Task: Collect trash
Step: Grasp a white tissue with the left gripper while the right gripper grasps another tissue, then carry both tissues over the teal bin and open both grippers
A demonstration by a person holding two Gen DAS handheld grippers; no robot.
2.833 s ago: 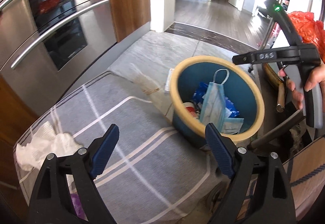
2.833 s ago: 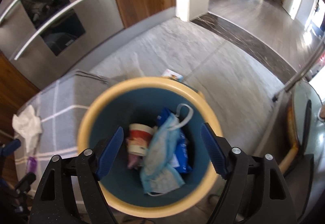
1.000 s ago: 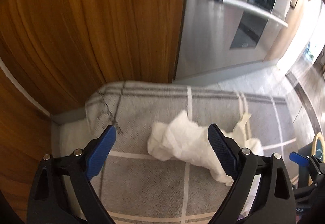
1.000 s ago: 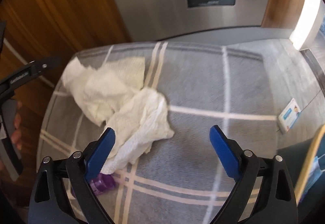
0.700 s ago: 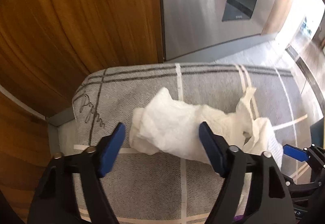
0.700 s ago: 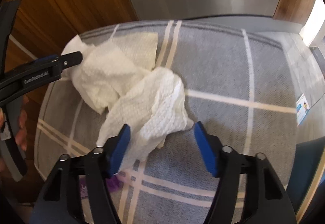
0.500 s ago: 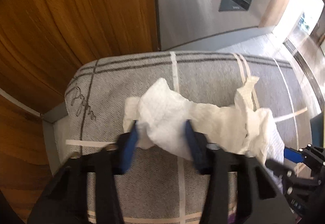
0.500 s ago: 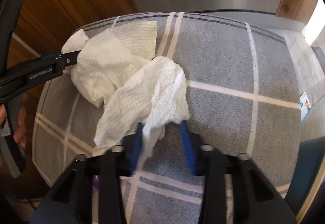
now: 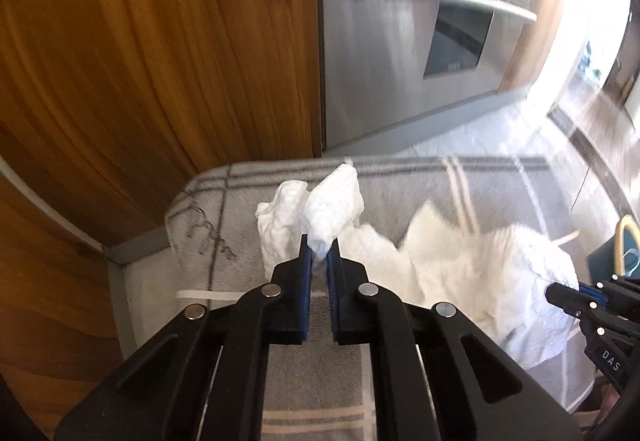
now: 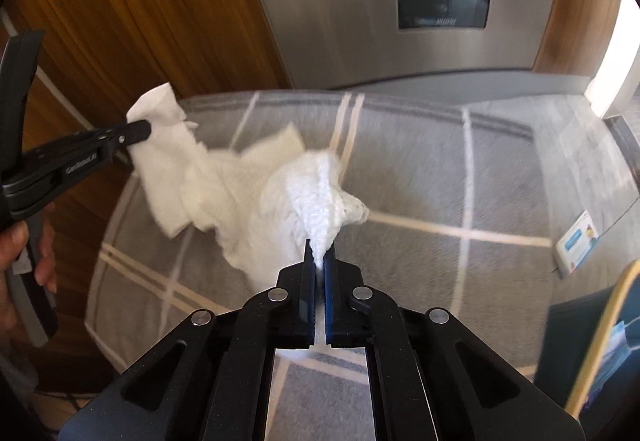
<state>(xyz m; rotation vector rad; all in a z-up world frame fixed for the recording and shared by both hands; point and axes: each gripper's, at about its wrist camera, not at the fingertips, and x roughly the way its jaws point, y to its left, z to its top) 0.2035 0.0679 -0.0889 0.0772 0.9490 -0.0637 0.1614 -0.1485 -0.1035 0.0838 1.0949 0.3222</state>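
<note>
Crumpled white paper towels (image 9: 440, 253) hang lifted above a grey checked rug (image 9: 400, 361). My left gripper (image 9: 319, 253) is shut on the left end of the towels. My right gripper (image 10: 319, 253) is shut on the right end of the towels (image 10: 316, 197). The left gripper also shows in the right wrist view (image 10: 136, 133) at the left, and the right gripper in the left wrist view (image 9: 560, 291) at the right. The blue bin with a yellow rim (image 10: 604, 337) stands at the right edge, with a face mask inside.
Wooden cabinet doors (image 9: 160, 61) and a steel oven front (image 10: 400, 1) stand behind the rug (image 10: 440, 181). A small printed packet (image 10: 576, 241) lies on the floor right of the rug, near the bin (image 9: 622, 237).
Both grippers came down over the towels, closed on their ends and lifted them off the rug. The towels now stretch between the two grippers.
</note>
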